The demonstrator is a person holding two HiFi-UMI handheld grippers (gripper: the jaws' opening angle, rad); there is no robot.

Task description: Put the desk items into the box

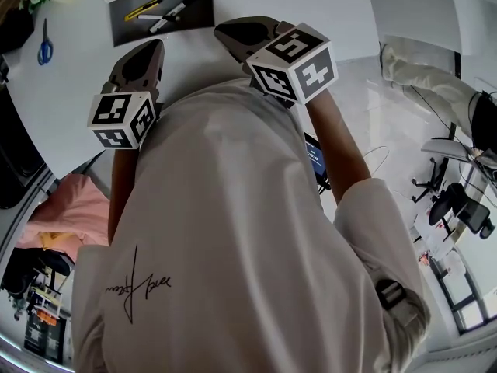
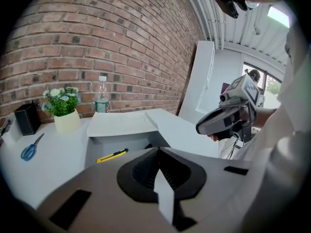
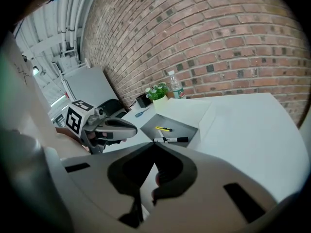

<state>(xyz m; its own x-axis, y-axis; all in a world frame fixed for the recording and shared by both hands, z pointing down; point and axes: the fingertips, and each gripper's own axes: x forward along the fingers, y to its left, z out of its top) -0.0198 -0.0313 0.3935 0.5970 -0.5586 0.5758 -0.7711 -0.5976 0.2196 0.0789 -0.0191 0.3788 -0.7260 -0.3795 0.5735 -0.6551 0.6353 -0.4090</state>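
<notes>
counter (image 1: 70, 92): white
box (image 1: 198, 18): open, yellow cutter (image 1: 144, 8) and markers (image 1: 172, 12) already inside, so partly done
left tool (image 2: 158, 152): jaws together, empty
right tool (image 3: 154, 145): same, pinched on nothing
scissors (image 1: 45, 49): on the counter, well apart from box, left to do

The box (image 1: 198, 20) sits on the table (image 1: 70, 92) at 12 o'clock. The utility knife (image 1: 143, 8) and markers (image 1: 174, 11) lie inside. The scissors (image 1: 45, 47) lie at the box's 9 o'clock.

shirt (image 1: 233, 231): beige, black signature | hand-held grippers (image 1: 155, 49) (image 1: 229, 33): grey, black-white marker cubes
</notes>
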